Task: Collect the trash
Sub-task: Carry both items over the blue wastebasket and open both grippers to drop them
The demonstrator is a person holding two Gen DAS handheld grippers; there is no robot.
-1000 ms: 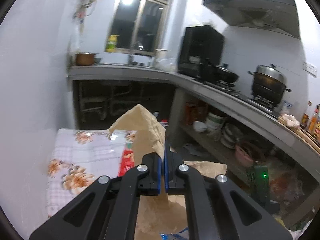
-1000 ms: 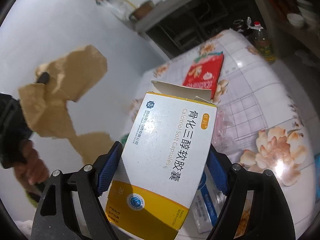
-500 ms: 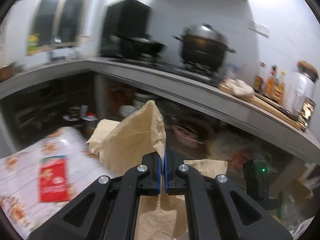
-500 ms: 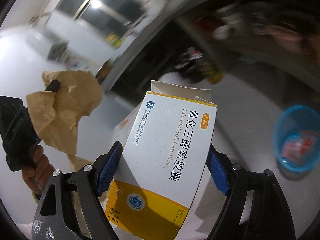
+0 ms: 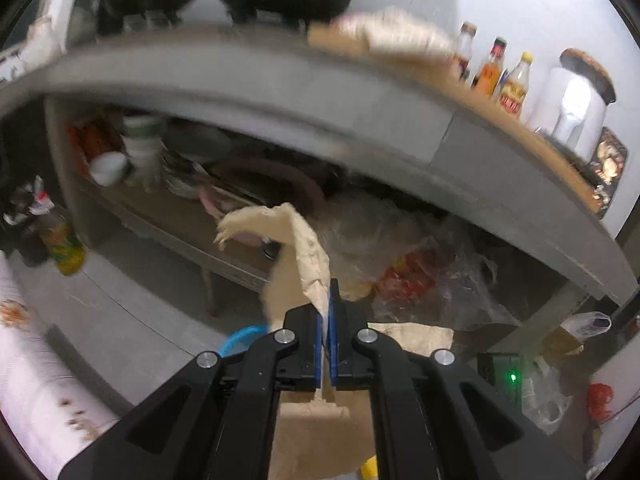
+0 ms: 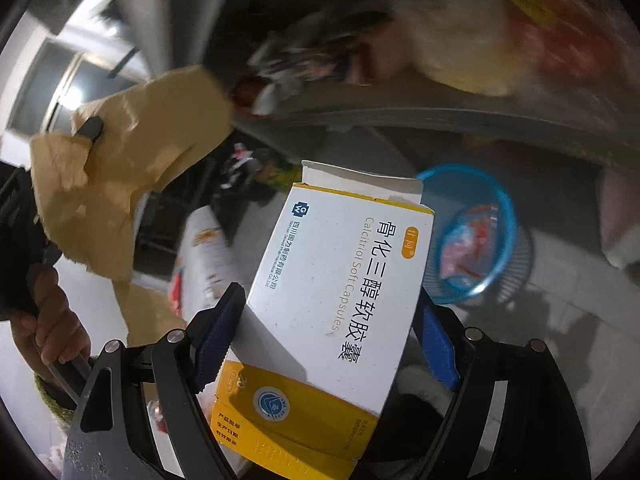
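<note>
My left gripper (image 5: 328, 300) is shut on a crumpled sheet of brown paper (image 5: 308, 256), which sticks up past the pads and hangs below them. The right wrist view shows the same brown paper (image 6: 132, 160) at the left, above a hand (image 6: 52, 332) on the left gripper's handle. My right gripper (image 6: 328, 320) is shut on a white and yellow medicine box (image 6: 332, 304), its top flap open. A blue mesh waste basket (image 6: 476, 236) with pink and red wrappers inside stands on the floor just right of the box. Only its blue rim (image 5: 240, 338) peeks out beside my left fingers.
A grey concrete counter (image 5: 320, 92) carries sauce bottles (image 5: 492, 72) and a white jar (image 5: 576, 100). The shelf beneath it holds bowls (image 5: 120, 160) and plastic bags (image 5: 400, 248). A yellow-labelled bottle (image 5: 64, 244) stands on the floor at left. The flowered tablecloth (image 5: 24, 360) lies at lower left.
Both views have swung away from the flowered table toward the counter and floor. The blue basket has come into sight and grown nearer. Both grips are unchanged.
</note>
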